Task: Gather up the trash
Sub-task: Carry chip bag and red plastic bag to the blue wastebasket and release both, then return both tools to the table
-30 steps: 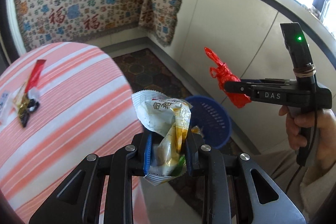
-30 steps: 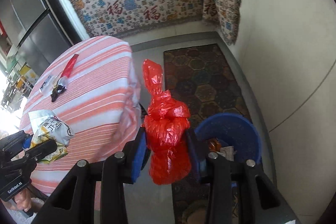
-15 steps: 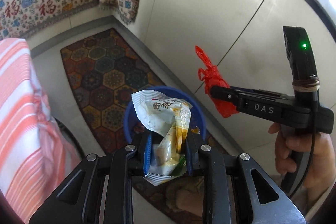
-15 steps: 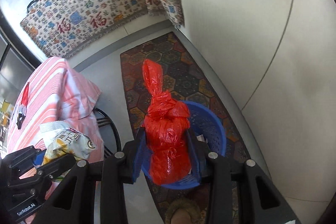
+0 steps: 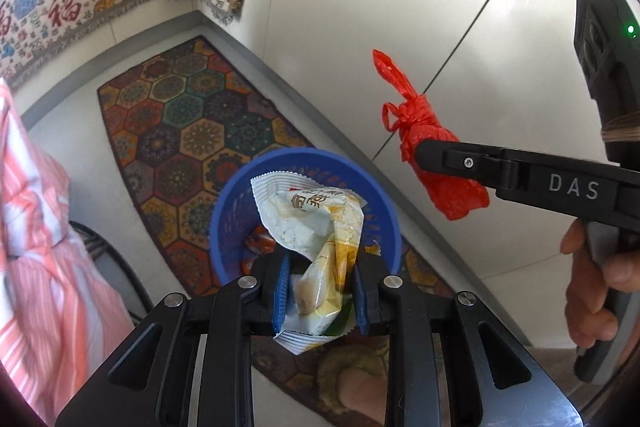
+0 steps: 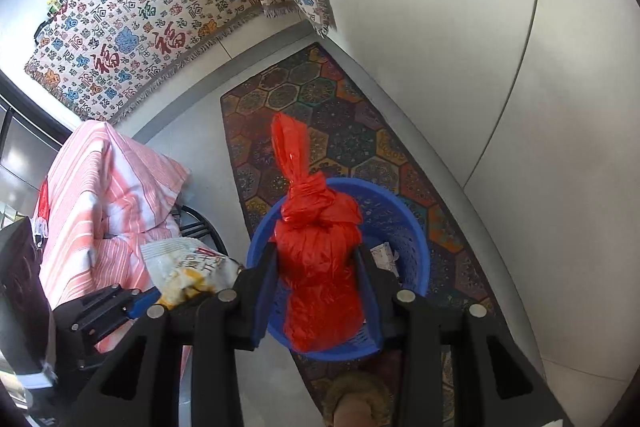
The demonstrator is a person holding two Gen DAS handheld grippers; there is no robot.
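Over blue bin (image 5: 384, 195) now, both grippers moved off the table: L gripper (image 5: 320, 297) pinching snack wrapper (image 5: 312, 219), R gripper (image 6: 318, 283) clamped on red bag (image 6: 320, 259). Both loads hang above the bin. Prob. ready to drop.

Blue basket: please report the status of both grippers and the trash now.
Left gripper shut on snack wrapper. Right gripper shut on red bag. Both hang above blue basket. Nothing blocks the drop.
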